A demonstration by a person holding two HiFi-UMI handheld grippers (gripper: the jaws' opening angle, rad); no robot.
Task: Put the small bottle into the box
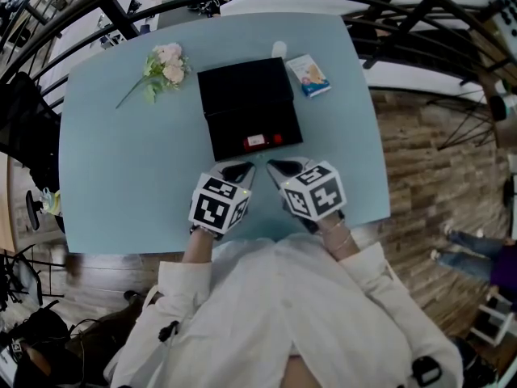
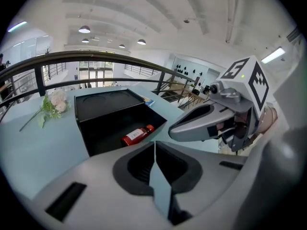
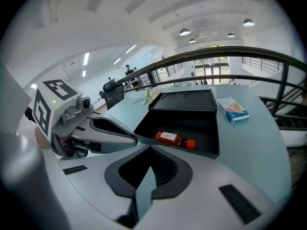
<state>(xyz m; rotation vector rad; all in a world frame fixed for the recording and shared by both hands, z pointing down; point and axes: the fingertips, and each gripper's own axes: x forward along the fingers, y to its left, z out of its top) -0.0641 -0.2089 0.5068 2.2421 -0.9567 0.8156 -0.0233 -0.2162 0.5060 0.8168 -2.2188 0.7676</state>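
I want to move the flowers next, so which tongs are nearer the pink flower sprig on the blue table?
Left. The left tongs sit nearer the person than the pink flower sprig and to its right; the right tongs lie even farther right.

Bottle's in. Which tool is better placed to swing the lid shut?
Right, marginally. Both tools are shut at the near edge of the box, but the lid lies almost straight ahead of the right tool; from the left tool it sits off to one side.
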